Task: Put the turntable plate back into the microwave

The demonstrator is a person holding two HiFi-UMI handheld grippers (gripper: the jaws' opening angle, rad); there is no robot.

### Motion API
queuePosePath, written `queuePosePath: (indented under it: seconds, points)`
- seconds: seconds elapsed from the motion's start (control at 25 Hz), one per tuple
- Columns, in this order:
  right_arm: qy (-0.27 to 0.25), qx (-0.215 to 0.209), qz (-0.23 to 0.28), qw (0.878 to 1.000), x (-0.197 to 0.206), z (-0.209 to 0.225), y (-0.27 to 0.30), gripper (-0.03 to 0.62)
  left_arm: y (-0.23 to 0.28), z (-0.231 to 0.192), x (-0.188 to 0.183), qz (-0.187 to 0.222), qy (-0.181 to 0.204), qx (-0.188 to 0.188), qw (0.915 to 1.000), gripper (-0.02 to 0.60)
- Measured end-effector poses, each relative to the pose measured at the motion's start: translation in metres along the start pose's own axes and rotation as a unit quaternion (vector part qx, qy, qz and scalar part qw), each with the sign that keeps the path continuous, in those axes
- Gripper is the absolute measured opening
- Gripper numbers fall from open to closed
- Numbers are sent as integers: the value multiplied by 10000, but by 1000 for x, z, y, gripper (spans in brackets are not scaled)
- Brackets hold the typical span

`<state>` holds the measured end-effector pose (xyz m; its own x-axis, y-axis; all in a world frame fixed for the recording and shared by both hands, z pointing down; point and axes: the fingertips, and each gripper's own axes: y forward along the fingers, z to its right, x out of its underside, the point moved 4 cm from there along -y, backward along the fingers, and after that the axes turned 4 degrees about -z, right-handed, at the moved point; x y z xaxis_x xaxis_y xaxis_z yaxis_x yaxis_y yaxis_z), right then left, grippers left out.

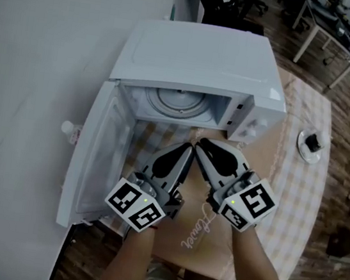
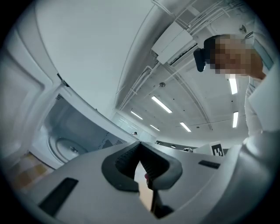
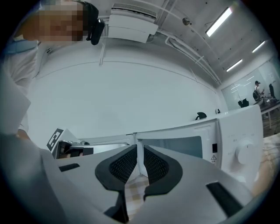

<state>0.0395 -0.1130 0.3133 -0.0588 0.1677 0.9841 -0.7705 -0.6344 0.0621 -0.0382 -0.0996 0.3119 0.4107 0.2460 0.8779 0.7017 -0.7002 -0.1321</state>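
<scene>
The white microwave (image 1: 196,58) stands on the table with its door (image 1: 95,157) swung open to the left. The round glass turntable plate (image 1: 179,101) lies flat inside the cavity, and the left gripper view shows this plate (image 2: 65,148) at its lower left. My left gripper (image 1: 188,148) and right gripper (image 1: 201,144) hover side by side just in front of the opening, tips close together. Both are shut with nothing between the pads. In their own views the left gripper (image 2: 140,145) points past the door, and the right gripper (image 3: 137,145) faces the microwave front (image 3: 183,146).
A checked cloth (image 1: 299,199) covers the table, with a brown sheet bearing script lettering (image 1: 197,233) under my hands. A small white dish with a dark object (image 1: 310,145) sits at the right. The microwave's knobs (image 3: 243,151) are right of the cavity. Desks and chairs stand behind.
</scene>
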Motion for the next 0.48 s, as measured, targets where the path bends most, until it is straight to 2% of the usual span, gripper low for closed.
queuePosePath:
  seconds: [0.24,0.48]
  points:
    - [-116,-12,173,9998,-28,-11,-12,67,0,29,-30,81,351,184,9992,2]
    - [-181,-76,292,9994,-58,-23,-26,58,-1,57,-54,185,519,308,9980,2]
